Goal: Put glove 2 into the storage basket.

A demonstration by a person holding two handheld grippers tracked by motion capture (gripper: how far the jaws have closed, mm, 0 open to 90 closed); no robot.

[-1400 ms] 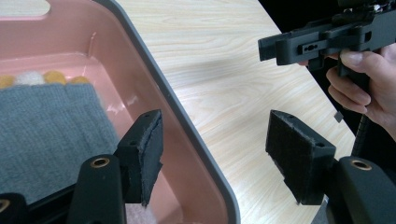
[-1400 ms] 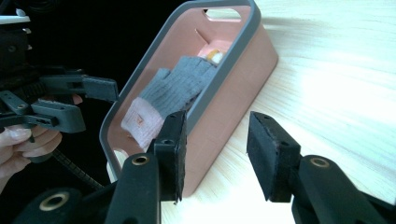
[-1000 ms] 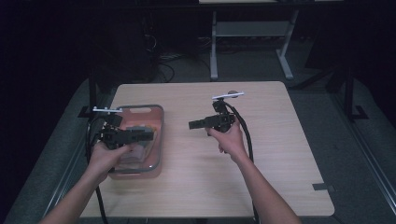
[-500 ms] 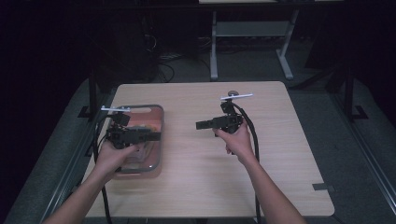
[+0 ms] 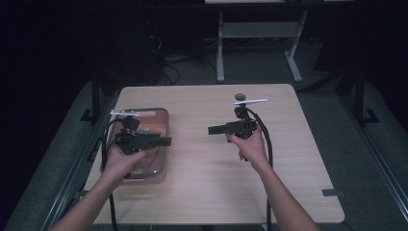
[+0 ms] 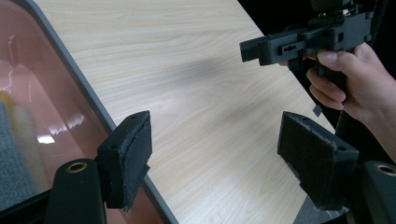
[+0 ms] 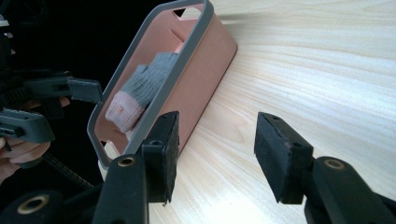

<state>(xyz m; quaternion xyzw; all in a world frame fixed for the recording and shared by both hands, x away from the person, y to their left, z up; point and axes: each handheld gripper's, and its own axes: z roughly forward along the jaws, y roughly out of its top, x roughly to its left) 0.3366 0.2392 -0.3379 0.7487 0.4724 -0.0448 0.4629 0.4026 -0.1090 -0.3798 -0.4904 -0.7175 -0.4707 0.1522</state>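
The pink plastic bin with a grey rim (image 5: 161, 144) sits at the left edge of the pale wooden table (image 5: 211, 187), and a grey-and-pink knitted glove (image 7: 140, 91) lies inside it, apparently dropped there for keeping. The left hand-held gripper (image 5: 163, 141) hangs over the bin, its jaws just widened with nothing between them. The right hand-held gripper (image 5: 214, 129) hovers mid-table facing the bin, jaws likewise spreading and empty, probably ready to reach in.
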